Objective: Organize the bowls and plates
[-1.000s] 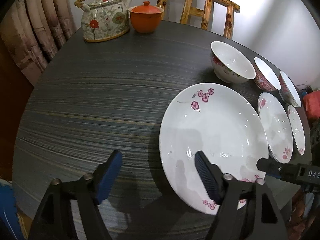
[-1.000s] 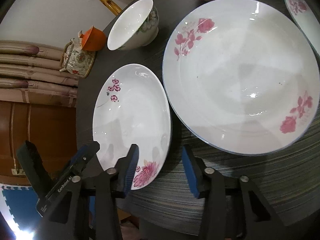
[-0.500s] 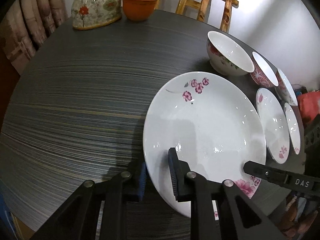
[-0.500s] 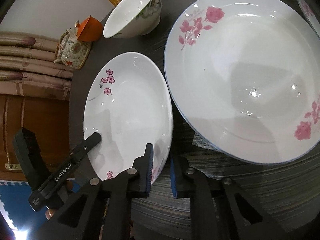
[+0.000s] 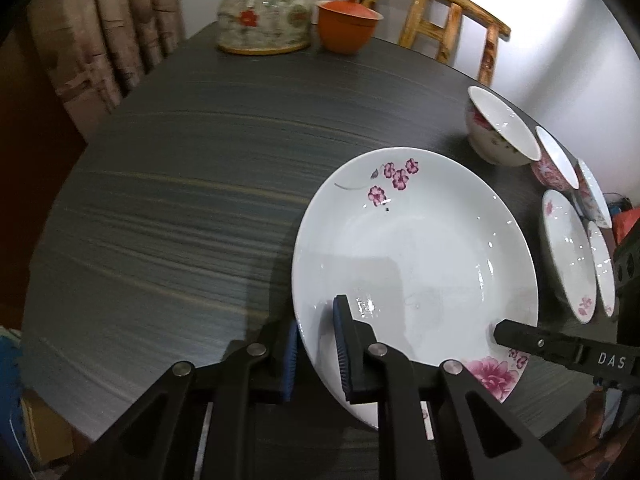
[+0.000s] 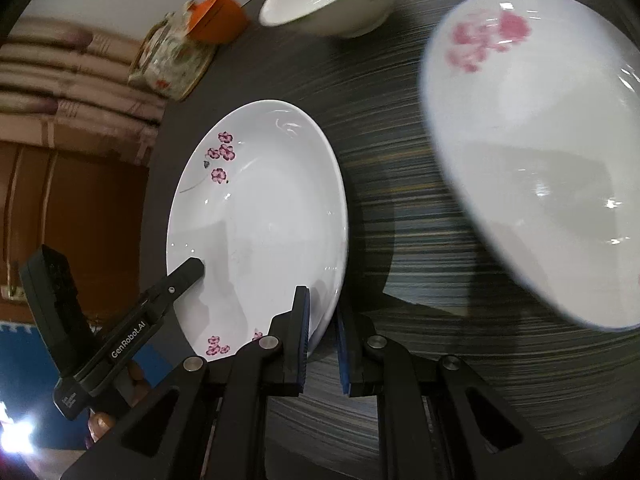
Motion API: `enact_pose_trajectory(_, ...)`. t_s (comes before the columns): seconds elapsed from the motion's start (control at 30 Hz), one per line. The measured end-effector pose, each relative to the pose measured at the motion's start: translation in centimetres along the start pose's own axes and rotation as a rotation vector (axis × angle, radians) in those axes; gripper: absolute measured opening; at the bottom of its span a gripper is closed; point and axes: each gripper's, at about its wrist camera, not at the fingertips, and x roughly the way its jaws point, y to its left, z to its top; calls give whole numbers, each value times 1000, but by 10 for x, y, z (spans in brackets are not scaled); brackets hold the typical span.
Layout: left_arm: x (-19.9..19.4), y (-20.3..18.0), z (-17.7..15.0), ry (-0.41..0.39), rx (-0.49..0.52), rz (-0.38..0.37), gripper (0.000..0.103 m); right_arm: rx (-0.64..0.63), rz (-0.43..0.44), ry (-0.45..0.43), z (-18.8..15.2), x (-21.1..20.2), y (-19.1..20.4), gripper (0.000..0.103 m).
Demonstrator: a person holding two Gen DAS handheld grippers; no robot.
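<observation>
Both my tongs, wide a second ago, now pinch opposite rims of the plum-blossom plate [image 5: 416, 256], tilting it off the desk [image 5: 180, 184] near the teapot [image 5: 264, 12]; it's stiff, glossy, slippery and breakable, so I hold firmly.

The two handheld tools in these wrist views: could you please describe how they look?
Both the left tool and the right tool are matte black, with triangular cut-out linkages, silver rivets and ribbed blue pads. White lettering reads "GenRobot.AI" on the left one and "DAS" on the right.

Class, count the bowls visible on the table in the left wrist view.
3: a white floral bowl farthest left, a pink bowl beside it, another bowl rightmost. More may be hidden.
</observation>
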Motion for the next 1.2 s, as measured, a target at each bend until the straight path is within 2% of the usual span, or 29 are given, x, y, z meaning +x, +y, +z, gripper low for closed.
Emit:
enact_pose_trajectory(0.3, -11, 22, -14, -29, -34, 30, 15, -75, -8, 23, -8, 14, 25, 13)
enact_pose_trajectory(0.53, -22, 2, -13, -115, 85, 225, 19, -103, -15, -8, -12, 8, 27, 16)
enact_pose_trajectory(0.6, -28, -1, -13, -132, 96, 268, 19, -124, -25, -43, -13, -5, 28, 24)
enact_pose_trajectory(0.67, -35, -4, -14, -146, 85, 302, 19, -114, -17, -78, -13, -21, 25, 43)
enact_pose_trajectory(0.7, -42, -5, -14, -169, 79, 304, 19, -98, -4, -90, -14, -31, 19, 45)
enact_pose_trajectory(0.8, -65, -21, -12, -218, 84, 273, 21, -52, 32, -136, -28, -67, -7, 45)
enact_pose_trajectory(0.87, -76, -40, -11, -239, 107, 222, 23, -6, 37, -168, -38, -94, -35, 46)
enact_pose_trajectory(0.9, -80, -50, -10, -242, 121, 197, 28, 26, 29, -185, -43, -106, -51, 46)
enact_pose_trajectory(0.97, -83, -76, -8, -216, 160, 115, 42, 93, 26, -206, -51, -127, -82, 46)
enact_pose_trajectory(1.07, -76, -117, 0, -192, 200, 44, 43, 186, 14, -237, -58, -151, -122, 46)
enact_pose_trajectory(1.13, -65, -148, 6, -148, 219, -14, 43, 239, 18, -253, -59, -160, -147, 46)
enact_pose_trajectory(1.2, -51, -172, 13, -119, 228, -30, 43, 295, 49, -257, -55, -164, -162, 46)
